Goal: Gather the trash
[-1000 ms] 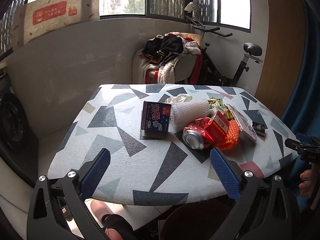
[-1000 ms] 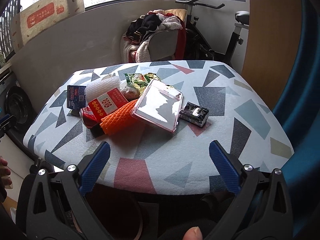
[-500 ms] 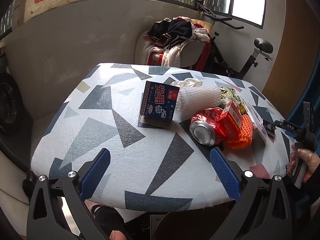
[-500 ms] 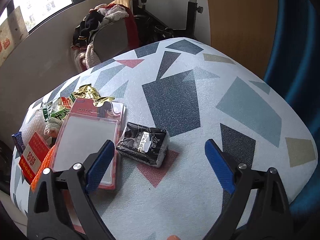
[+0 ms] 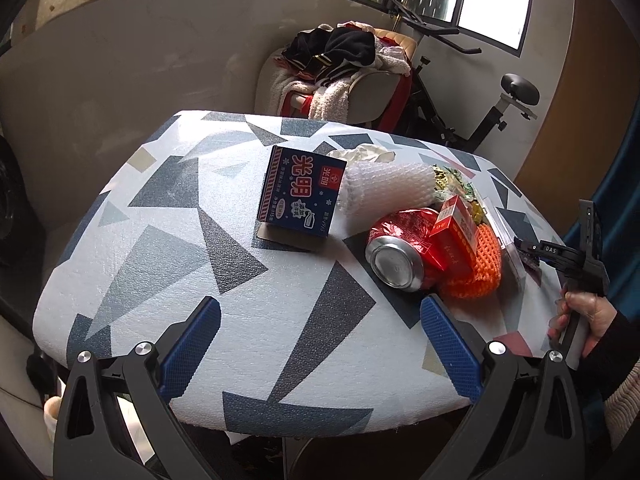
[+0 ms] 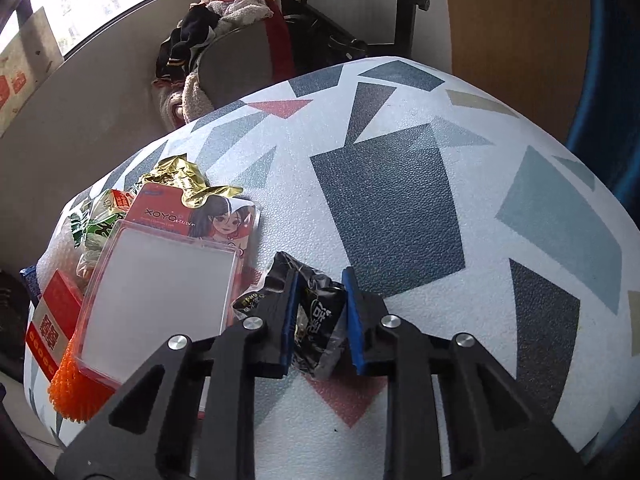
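Trash lies on the patterned table (image 5: 240,280): a blue carton (image 5: 298,196), white foam netting (image 5: 388,190), a crushed red can (image 5: 396,252), a red box (image 5: 456,236) and orange netting (image 5: 480,272). My left gripper (image 5: 320,348) is open and empty above the table's near edge. My right gripper (image 6: 320,304) is shut on a black crumpled wrapper (image 6: 320,320) on the table (image 6: 440,220). A clear plastic blister pack (image 6: 160,292) lies just to its left, over the orange netting (image 6: 72,388). The right gripper's handle shows in the left wrist view (image 5: 580,256).
A chair piled with clothes (image 5: 340,64) stands behind the table, with an exercise bike (image 5: 480,100) beside it. A wooden panel (image 6: 512,20) and blue curtain (image 6: 612,60) are at the right. Green and gold snack wrappers (image 6: 172,184) lie behind the blister pack.
My right gripper moved forward and down and closed on the black wrapper. My left gripper moved closer over the table and stays open.
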{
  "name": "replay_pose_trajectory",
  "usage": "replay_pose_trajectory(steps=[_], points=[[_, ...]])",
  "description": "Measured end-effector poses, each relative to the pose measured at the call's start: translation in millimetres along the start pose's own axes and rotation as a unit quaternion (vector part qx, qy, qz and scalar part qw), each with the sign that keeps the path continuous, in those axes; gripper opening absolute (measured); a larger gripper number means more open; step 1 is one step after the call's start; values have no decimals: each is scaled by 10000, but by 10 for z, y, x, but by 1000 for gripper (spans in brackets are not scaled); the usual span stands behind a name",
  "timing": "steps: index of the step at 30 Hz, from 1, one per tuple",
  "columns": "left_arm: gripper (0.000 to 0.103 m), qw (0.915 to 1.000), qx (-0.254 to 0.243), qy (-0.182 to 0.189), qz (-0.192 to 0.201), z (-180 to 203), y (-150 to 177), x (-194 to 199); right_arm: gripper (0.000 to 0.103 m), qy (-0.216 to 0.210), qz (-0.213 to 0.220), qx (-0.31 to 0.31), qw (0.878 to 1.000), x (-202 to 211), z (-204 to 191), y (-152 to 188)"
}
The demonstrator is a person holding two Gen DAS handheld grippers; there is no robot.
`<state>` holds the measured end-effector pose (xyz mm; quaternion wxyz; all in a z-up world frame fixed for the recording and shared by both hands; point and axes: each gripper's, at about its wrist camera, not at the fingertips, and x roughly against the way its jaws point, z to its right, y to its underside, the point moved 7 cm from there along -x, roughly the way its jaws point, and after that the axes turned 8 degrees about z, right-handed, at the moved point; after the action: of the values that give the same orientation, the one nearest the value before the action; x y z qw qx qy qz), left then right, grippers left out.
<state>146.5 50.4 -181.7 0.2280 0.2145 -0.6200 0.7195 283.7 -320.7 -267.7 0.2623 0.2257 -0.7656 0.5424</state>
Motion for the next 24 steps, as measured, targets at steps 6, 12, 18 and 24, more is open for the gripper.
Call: replay_pose_trajectory(steps=[6,12,18,24], points=[[98,10000,-1,3,5,-13,-16,-52,14,-107,800,-318,9962,326,106,-146],[98,9999,141,98,21,-101,-194,-212,14,-431,985,-492,9930,531,64,-245],[98,9992,-278,273,28,-78,-496,-665,14,-790,946,-363,9917,656,-147,-167],[98,9978,-642,7,-163,-107,-723,-1271,14,-817,900,-78,9926,703,-259,10]])
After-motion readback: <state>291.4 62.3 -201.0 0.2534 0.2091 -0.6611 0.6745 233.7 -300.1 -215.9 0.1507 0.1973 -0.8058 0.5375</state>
